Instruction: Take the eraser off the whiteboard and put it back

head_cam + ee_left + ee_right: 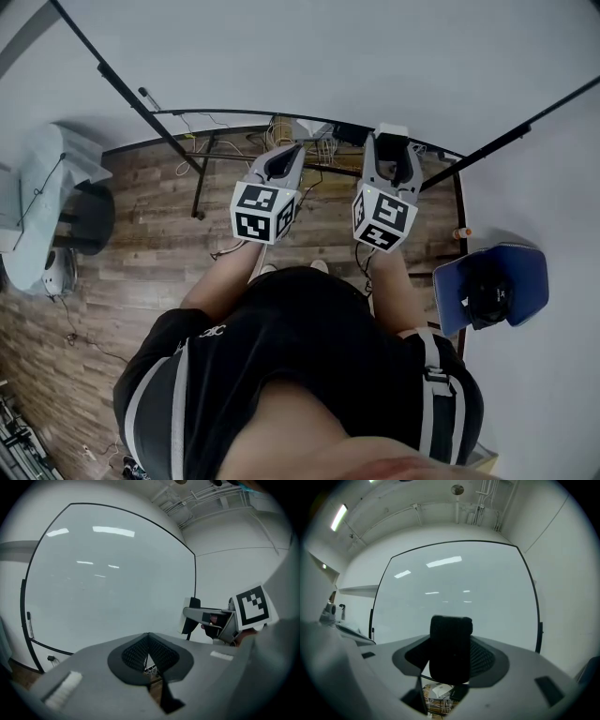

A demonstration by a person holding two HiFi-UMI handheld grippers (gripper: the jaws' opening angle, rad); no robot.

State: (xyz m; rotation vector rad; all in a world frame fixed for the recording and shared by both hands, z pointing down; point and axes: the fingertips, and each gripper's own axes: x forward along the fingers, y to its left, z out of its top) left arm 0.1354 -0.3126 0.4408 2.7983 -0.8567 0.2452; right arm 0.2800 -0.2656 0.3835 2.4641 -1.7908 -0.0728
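The right gripper [450, 657] is clamping the black eraser [450, 639] upright between its wide-set jaws, with the whiteboard [454, 588] ahead. The left gripper [149, 656] is sitting pinched together, empty. The eraser is probably light and soft-faced, so squeezing its firmer sides seems safest.

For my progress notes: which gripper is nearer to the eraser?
Right. The right gripper holds the eraser between its fingers; the left gripper is shut, empty, beside it.

Whiteboard [454, 597] glossy, smooth, reflective; eraser [450, 648] matt black, cloth-like; floor [159, 253] wood-grain planks; left gripper [148, 640] matt grey plastic.
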